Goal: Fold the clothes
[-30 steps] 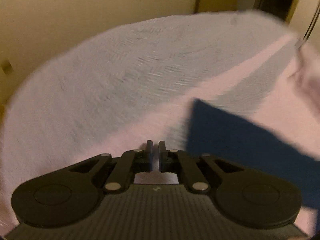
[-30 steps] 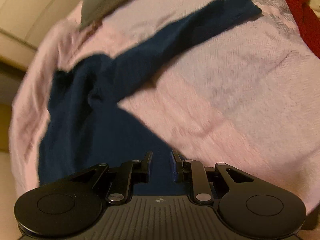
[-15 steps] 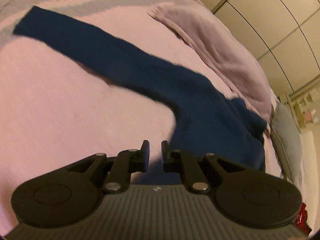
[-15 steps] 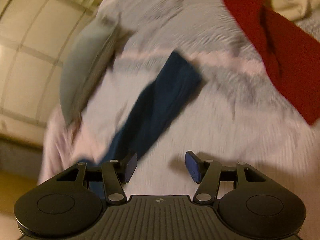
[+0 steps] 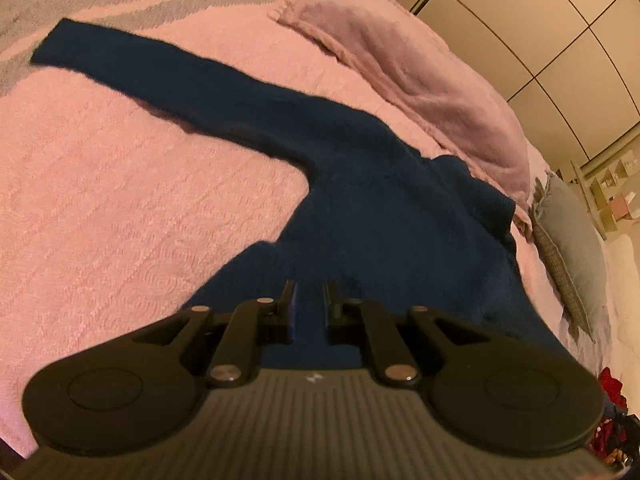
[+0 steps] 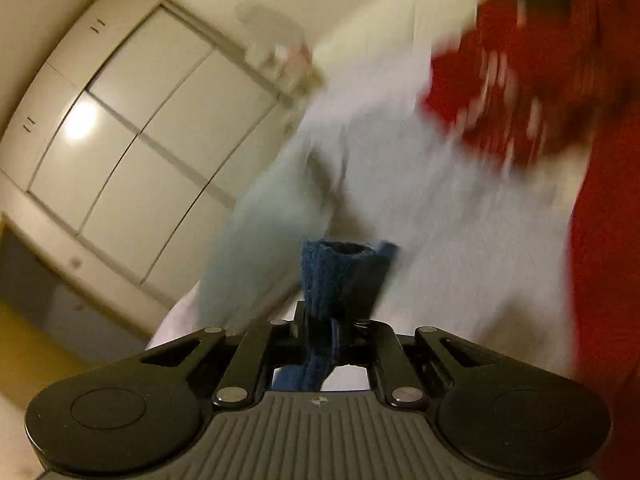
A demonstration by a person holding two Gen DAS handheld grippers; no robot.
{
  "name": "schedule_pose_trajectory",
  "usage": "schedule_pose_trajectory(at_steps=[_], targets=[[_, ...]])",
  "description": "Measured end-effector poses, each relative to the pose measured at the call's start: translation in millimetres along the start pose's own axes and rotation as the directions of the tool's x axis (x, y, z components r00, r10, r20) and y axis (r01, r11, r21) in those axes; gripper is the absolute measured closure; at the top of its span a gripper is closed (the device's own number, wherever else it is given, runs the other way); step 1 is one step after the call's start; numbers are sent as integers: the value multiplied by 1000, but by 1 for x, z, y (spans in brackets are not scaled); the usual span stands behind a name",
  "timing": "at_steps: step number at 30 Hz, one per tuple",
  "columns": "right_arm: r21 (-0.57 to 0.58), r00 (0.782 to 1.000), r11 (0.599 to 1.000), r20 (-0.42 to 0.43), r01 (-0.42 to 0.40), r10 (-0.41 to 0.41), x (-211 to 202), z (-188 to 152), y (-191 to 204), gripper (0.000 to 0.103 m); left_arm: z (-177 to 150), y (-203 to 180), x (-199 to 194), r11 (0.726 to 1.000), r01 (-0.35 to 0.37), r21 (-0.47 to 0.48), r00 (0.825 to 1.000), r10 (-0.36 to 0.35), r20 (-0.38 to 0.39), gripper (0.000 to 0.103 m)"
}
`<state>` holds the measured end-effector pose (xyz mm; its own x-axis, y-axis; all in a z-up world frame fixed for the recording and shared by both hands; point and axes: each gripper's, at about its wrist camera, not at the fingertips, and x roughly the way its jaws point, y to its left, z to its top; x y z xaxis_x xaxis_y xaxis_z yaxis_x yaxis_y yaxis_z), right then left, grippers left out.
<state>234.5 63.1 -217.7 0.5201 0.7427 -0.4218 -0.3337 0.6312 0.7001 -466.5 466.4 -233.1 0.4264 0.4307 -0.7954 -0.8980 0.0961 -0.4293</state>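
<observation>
Left gripper (image 5: 307,305): matte black body with a ribbed grey top plate carrying a small white mark. Two round black discs flank the plate. Black link arms turn on silver rivets. Finger pads are blue. Right gripper (image 6: 322,326): identical build and finish.

Left gripper (image 5: 308,300): black, two-fingered, pitched steeply downward. Jaws drawn nearly together, a narrow slit between the pads; whether anything is pinched there cannot be told.

Right gripper (image 6: 334,324): black, two-fingered, angled slightly below level. Jaws clamped on a dark blue knit cuff (image 6: 336,276), which stands up between the fingers and trails beneath them.
</observation>
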Motion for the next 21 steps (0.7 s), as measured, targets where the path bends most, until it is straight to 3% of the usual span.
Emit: schedule_pose_trajectory(at_steps=[2,4,6,8,11,13,14,15,17,19,20,21], targets=[[4,996,996,-25,84,-84,12,14,-16,95,-4,3,7,1000,-8,3,1000,8,-22,96],[27,977,983,-118,180,-175,33,6,-36,94,-8,7,15,1000,-22,10,999,23,-47,96],[66,938,956,-223,286,-266,51,-12,-52,79,-11,13,24,999,-51,19,996,52,-77,96],[107,930,941,-221,321,-293,46,-28,-57,67,-10,20,22,997,-67,25,994,69,-83,96],[109,948,966,-246,235,-202,23,-57,-39,58,-5,32,7,996,-71,51,994,75,-83,87],[58,943,987,-309,147,-122,4,-81,-17,57,-5,42,-6,993,-81,85,991,89,-95,72],[2,922,996,-379,92,-85,-6,-100,0,57,-5,48,-12,991,-89,101,990,99,-104,70],[-55,885,998,-461,36,-57,-16,-123,17,57,-6,54,-18,989,-96,117,988,109,-113,68],[-126,788,990,-615,-63,-28,-33,-171,44,56,-10,69,-21,986,-111,128,979,131,-155,68],[-138,683,985,-730,-108,-27,-48,-220,62,56,-16,85,-21,985,-131,110,968,151,-199,68],[-128,639,986,-769,-109,-29,-54,-241,66,56,-19,92,-20,987,-130,94,965,148,-218,68],[-118,612,988,-790,-99,-33,-60,-260,68,55,-22,98,-19,989,-124,78,964,138,-228,67]])
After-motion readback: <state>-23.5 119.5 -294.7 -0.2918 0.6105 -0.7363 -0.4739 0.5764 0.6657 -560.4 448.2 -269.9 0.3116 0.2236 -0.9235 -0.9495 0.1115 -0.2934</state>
